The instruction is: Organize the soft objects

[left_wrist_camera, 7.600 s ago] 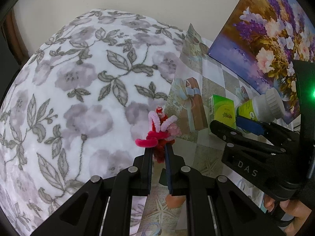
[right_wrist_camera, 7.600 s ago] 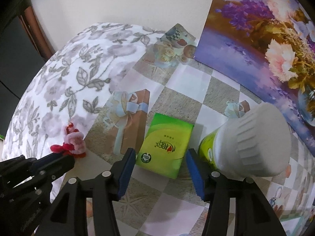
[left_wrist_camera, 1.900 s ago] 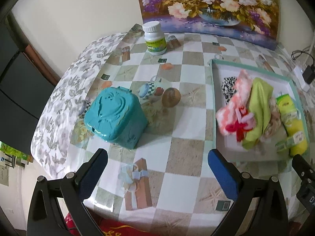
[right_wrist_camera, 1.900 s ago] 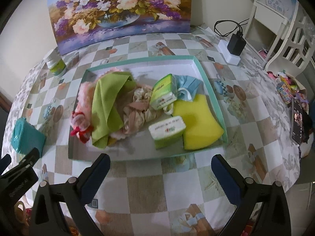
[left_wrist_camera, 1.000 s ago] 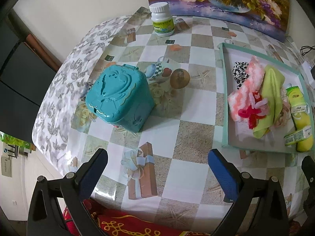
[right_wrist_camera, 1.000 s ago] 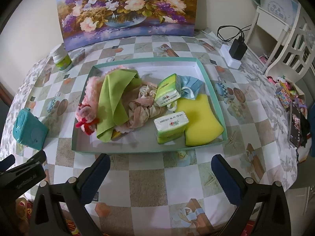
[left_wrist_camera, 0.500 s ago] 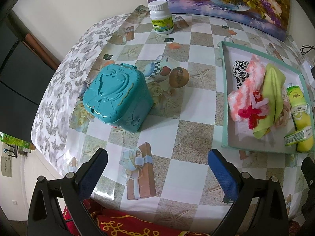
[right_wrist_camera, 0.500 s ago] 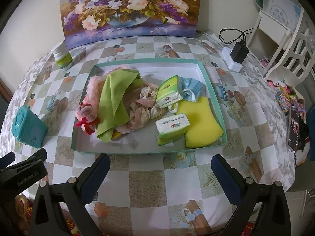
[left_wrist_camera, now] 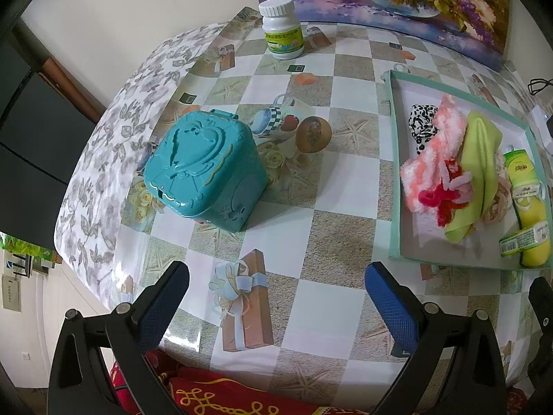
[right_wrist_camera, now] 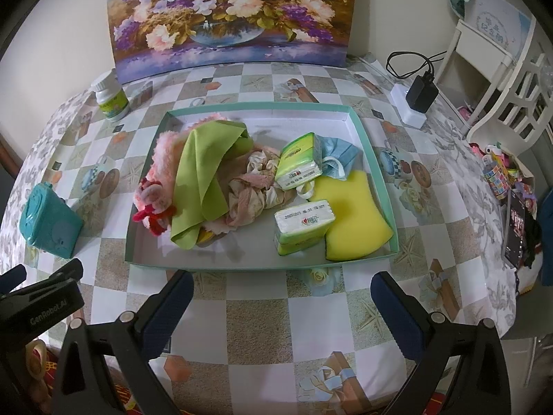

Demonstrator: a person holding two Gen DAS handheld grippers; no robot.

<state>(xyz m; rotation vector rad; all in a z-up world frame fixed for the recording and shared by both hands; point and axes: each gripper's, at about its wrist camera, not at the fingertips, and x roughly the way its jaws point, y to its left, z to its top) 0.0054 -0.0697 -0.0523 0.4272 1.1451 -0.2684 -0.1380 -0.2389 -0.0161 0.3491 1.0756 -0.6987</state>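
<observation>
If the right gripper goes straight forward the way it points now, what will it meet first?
Probably the near wall of the teal tray, which lies directly ahead of the open right gripper. Only bare tablecloth shows between them. If it passed above the wall, the tissue pack looks next; height is unclear.

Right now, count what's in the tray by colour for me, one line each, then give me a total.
In the tray:
Green: 3, two tissue packs and a cloth
Yellow: 1, sponge
Pink: 2, fluffy sock, pipe-cleaner toy
Blue: 1, face mask
Beige: 1, scrunchie
Black and white: 1, scrunchie
Total: 9
</observation>
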